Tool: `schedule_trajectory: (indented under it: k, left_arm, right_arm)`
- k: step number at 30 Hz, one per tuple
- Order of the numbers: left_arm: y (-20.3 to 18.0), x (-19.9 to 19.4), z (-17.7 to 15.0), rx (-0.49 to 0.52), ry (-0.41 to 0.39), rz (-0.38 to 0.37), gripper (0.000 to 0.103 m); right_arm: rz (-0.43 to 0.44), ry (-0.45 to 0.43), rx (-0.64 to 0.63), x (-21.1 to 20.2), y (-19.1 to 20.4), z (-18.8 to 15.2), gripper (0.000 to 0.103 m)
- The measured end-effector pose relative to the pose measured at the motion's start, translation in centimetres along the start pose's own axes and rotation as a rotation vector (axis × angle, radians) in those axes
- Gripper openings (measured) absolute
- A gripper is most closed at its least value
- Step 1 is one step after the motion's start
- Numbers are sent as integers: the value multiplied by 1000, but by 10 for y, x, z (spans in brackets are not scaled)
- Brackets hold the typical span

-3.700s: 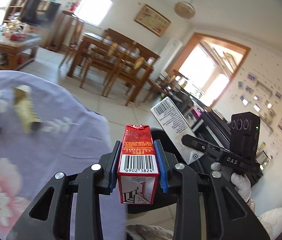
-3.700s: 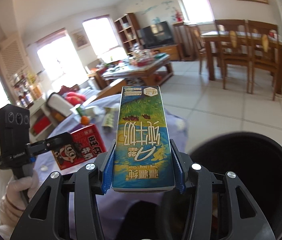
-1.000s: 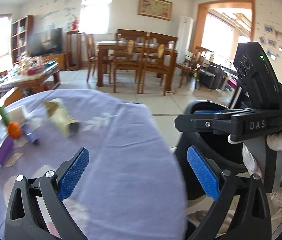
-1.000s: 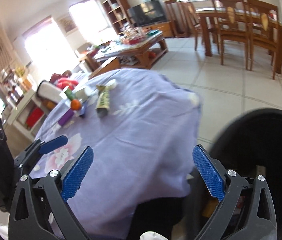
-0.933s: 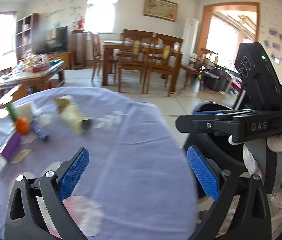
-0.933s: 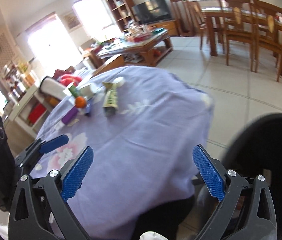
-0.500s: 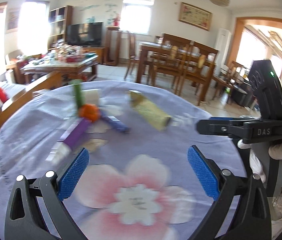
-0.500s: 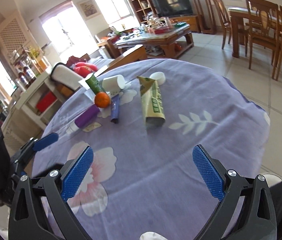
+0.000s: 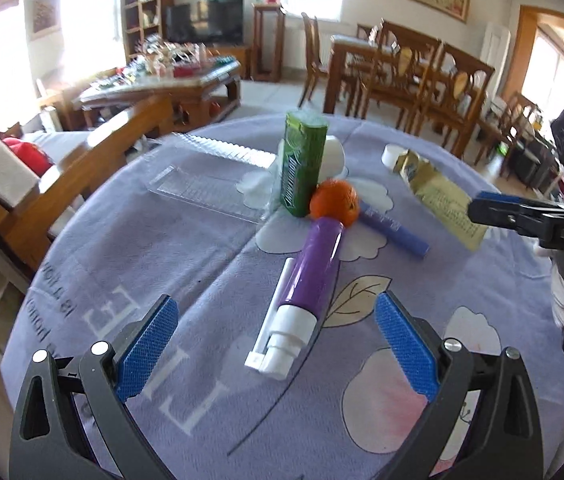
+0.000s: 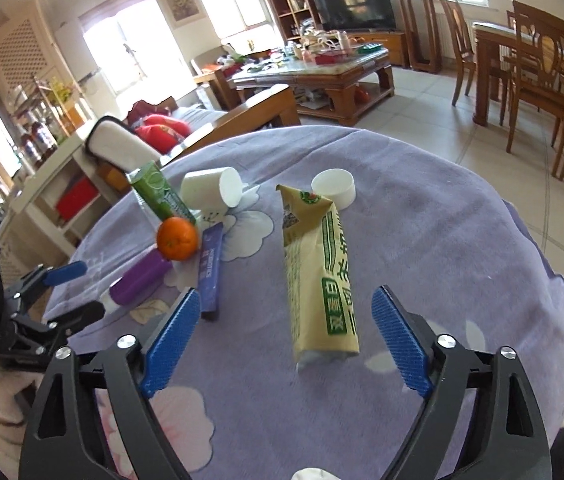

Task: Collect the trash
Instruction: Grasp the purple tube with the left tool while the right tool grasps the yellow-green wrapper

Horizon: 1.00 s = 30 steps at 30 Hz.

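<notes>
Both tools are spread wide and carry nothing; this is the reach for the next pieces of trash on the bench [image 10: 462, 240]. The left tool [image 9: 275, 338] has the purple tube [image 9: 316, 268] lying between its fingers, cap end nearest. The right tool [image 10: 286, 332] straddles the yellow carton [image 10: 322, 280], lying lengthwise ahead. Each next needs, I judge, a short drop and a squeeze across the narrow sides.
</notes>
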<state>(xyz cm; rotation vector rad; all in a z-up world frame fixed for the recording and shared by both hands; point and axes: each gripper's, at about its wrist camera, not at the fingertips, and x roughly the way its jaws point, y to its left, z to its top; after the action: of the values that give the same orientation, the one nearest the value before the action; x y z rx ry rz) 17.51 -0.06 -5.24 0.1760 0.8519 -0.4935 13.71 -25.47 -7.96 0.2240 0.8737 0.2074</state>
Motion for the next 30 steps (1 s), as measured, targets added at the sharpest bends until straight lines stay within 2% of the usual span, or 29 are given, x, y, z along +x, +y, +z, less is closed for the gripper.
schedule_trajectory:
  k: [4,6,8,12,16,17,19,24,30]
  left_arm:
    - [-5,11,2,66,35,-14,97]
    - [-4,18,1,69,61,-28,94]
    - [-4,22,2,71,73,-47,71]
    - [-8,23,1,105,72,0,62]
    - [-5,22,1,100,55,7,42]
    - [-3,22,1,97,53,14,35]
    - [0,20,1,84,52,7,30]
    - [3,7,-2,57,40,-36,30]
    - [-3,-24,-4,33,-23,-81,25]
  right_arm:
    - [-8,27,-17,18,2,6,76]
    - [-16,35,-25,24,3,6,68]
    - [-22,44,-33,27,0,6,65]
    - [-22,46,-37,31,-1,6,59]
    - [-20,46,-49,33,1,4,47]
    - [-15,49,-51,33,1,4,39]
    - [-7,52,-46,33,1,3,37]
    - [33,43,-5,22,-4,0,29]
    - [51,-18,1,-20,-1,-6,28]
